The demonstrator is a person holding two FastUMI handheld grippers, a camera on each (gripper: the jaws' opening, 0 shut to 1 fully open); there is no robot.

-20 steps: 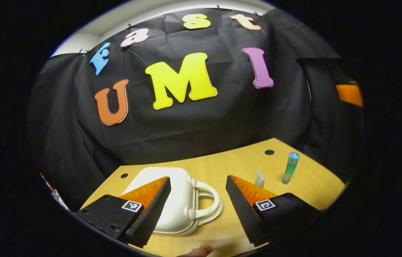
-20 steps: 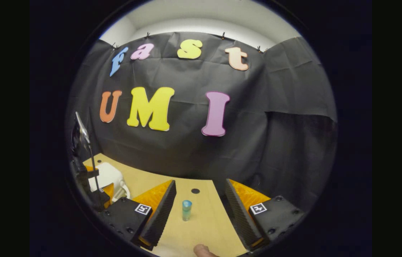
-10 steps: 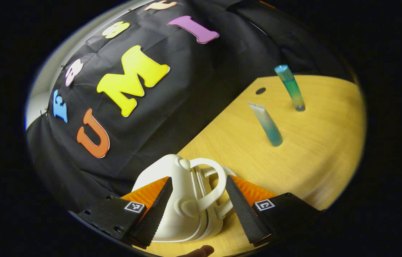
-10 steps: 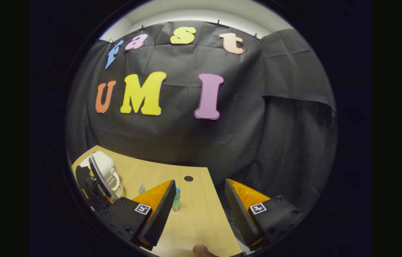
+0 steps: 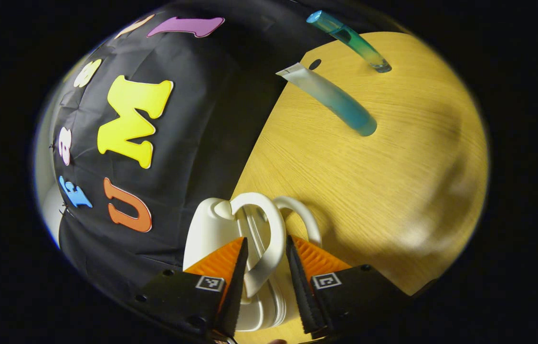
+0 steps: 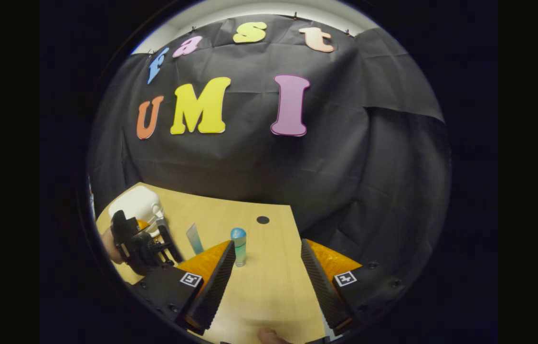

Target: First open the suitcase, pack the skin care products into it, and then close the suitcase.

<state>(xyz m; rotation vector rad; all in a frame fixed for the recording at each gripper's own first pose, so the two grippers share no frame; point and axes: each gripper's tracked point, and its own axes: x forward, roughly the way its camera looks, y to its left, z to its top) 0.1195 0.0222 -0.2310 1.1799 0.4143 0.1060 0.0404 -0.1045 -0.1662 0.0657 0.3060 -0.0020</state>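
The left gripper (image 5: 265, 272) has its jaws drawn close around one handle (image 5: 269, 239) of the white suitcase (image 5: 211, 229), though whether both pads press it is hard to tell. The case lies closed on the table (image 5: 369, 191), seam running away along the fingers. The right gripper (image 6: 265, 277), spread and empty, sits nearer the standing bottle (image 6: 238, 246) and tube (image 6: 195, 239).
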